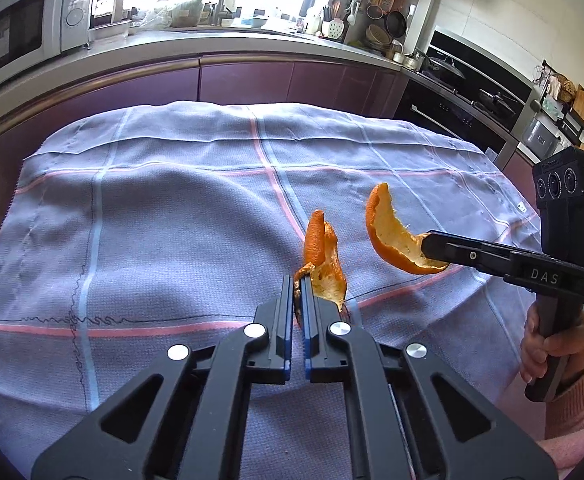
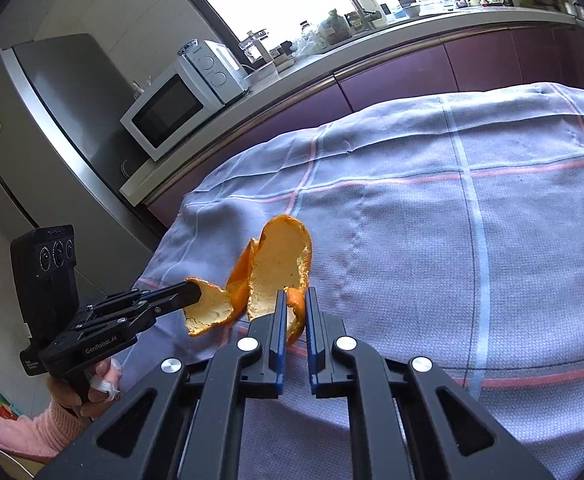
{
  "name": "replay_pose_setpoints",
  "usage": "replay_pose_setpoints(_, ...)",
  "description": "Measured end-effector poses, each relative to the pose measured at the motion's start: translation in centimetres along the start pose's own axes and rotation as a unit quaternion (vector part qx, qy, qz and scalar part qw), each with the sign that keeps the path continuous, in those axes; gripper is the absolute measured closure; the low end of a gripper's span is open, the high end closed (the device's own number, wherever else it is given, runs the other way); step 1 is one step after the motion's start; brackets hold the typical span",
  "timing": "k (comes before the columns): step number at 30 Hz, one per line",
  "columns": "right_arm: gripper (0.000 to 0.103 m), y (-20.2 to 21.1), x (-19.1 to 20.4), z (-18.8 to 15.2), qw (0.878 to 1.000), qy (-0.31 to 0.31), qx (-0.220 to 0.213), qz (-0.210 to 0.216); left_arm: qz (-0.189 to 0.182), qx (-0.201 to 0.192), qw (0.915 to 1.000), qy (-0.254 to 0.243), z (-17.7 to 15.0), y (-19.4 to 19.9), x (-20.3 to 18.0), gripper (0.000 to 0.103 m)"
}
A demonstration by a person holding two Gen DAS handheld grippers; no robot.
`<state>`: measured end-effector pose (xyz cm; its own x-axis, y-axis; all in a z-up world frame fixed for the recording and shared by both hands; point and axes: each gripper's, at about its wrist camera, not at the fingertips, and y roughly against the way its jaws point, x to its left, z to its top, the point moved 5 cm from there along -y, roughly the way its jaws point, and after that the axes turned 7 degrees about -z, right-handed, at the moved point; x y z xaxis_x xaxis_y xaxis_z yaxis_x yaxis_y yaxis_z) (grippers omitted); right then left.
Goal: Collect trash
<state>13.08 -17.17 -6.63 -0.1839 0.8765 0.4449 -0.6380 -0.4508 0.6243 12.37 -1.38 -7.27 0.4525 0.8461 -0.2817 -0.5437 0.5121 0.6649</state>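
Two pieces of orange peel hang above a lavender checked tablecloth [image 1: 164, 220]. In the left wrist view my left gripper [image 1: 302, 280] is shut on the lower edge of a curled peel [image 1: 326, 256] that stands up from its fingertips. My right gripper [image 1: 426, 246] reaches in from the right, shut on a second, cupped peel [image 1: 390, 236]. In the right wrist view the right gripper [image 2: 294, 294] pinches that cupped peel [image 2: 284, 260], white pith facing the camera. Beside it, at the left, the left gripper [image 2: 196, 290] holds its peel [image 2: 208, 314]. The two peels sit close together.
A person's hand in a pink sleeve [image 1: 552, 356] grips the right handle. Behind the table runs a purple-fronted kitchen counter [image 1: 252, 76] with a microwave [image 2: 180, 108], and a steel fridge [image 2: 52, 128] stands at the left. A stove [image 1: 472, 92] is at the far right.
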Motion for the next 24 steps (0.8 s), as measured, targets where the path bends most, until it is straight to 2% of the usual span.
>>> replay_pose_setpoints(11, 0.096, -1.2, 4.4, 0.5, 0.999, 0.03, -0.002, 0.042, 0.034, -0.035, 0.9987, 0.014, -0.5, 4.7, 2.6, 0.099)
replay_pose_setpoints(24, 0.096, -2.7, 8.7, 0.9, 0.995, 0.063, 0.005, 0.073, 0.067, -0.066, 0.9948, 0.038, -1.3, 9.2, 5.7, 0.099)
